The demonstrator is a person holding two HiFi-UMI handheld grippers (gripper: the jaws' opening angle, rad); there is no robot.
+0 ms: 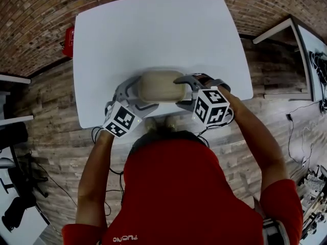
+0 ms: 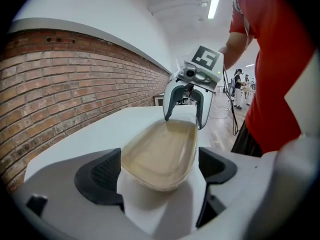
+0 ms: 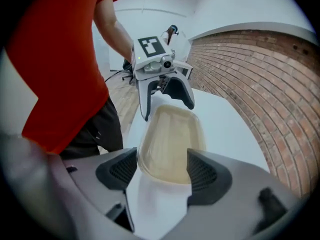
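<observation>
The right gripper (image 3: 162, 170) has its jaws spread wide and closed on the right end of a shallow, translucent beige plastic tray (image 3: 172, 139), with one dark ribbed pad (image 3: 122, 170) against each long side of the rim. The left gripper (image 2: 160, 170) holds the opposite, left end the same way. Its jaws are wide apart and clamped on the tray, and the rim sits tight between its two dark pads (image 2: 102, 173).

Each gripper view shows the other gripper facing it across the length of the tray, its pale fingers coming down on either side of the far end. The tray is oblong with rounded corners, lies level and has nothing in it.

In the head view the tray lies crosswise at the near edge of a white table (image 1: 153, 34), between the two grippers. Each gripper carries a cube with black and white square markers: the left cube (image 1: 119, 119) and the right cube (image 1: 211, 106) sit just off the table's near edge. The person, in a red shirt (image 1: 189, 188), stands at that edge with both forearms reaching forward. A brick wall (image 2: 65, 84) runs beyond the table, and a wooden plank floor (image 1: 56, 116) surrounds it.
</observation>
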